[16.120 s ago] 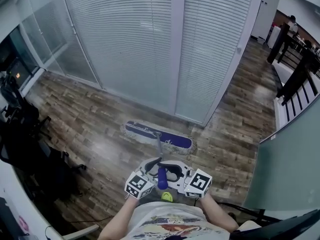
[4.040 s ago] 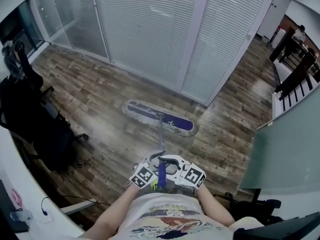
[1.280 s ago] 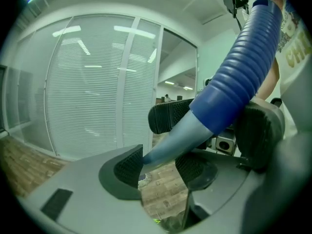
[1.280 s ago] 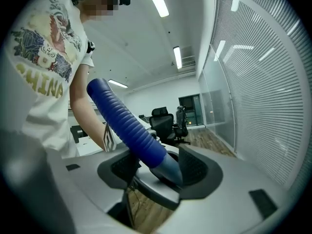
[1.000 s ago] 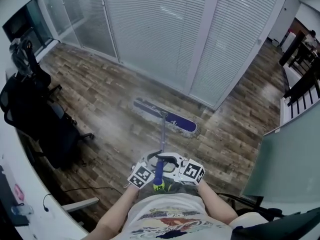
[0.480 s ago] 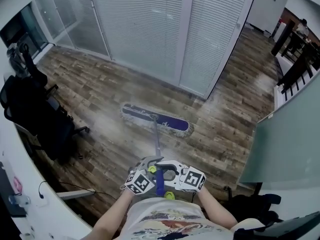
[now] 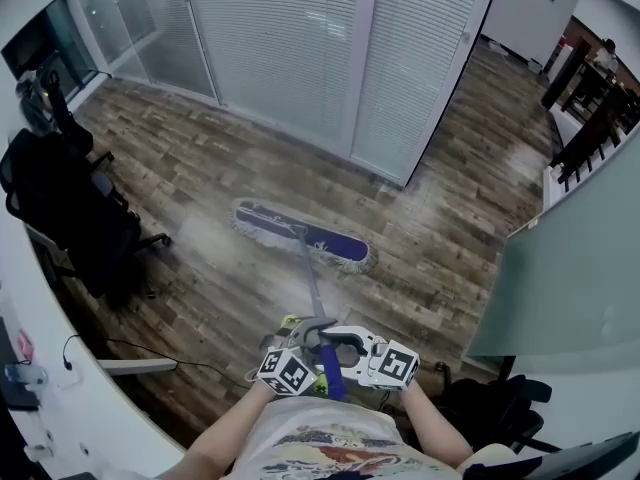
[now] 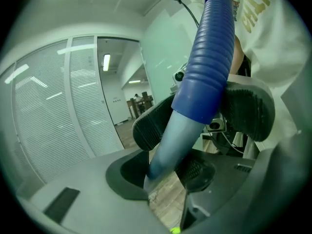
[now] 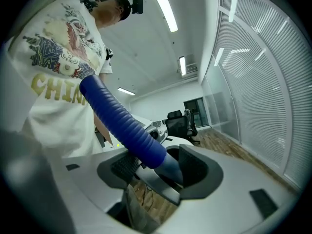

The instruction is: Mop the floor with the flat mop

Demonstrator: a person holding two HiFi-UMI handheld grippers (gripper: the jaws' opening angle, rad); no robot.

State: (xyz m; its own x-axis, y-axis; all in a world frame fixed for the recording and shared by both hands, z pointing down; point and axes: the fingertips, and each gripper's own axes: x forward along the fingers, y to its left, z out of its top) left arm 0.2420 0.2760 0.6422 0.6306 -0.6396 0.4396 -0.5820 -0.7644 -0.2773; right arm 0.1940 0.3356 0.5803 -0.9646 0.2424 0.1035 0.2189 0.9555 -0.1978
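Flat mop (image 7: 300, 236) nr blinds (image 7: 290, 48); office chair (image 7: 70, 218) left.

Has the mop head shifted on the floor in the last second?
Yes. The mop head has slid back from the foot of the blinds partition toward the person, and a little leftward toward the black office chair.

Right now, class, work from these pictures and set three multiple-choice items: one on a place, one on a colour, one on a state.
1. The mop head lies: A on a shelf; B on the wooden floor; C on a sofa.
2. The grip on the mop handle is: A red; B green; C blue.
3. The blinds are: A lowered; B raised; C missing.
Answers: 1 B, it rests flat on the planks; 2 C, both gripper views show blue ribbing; 3 A, the slats hang down to the floor.
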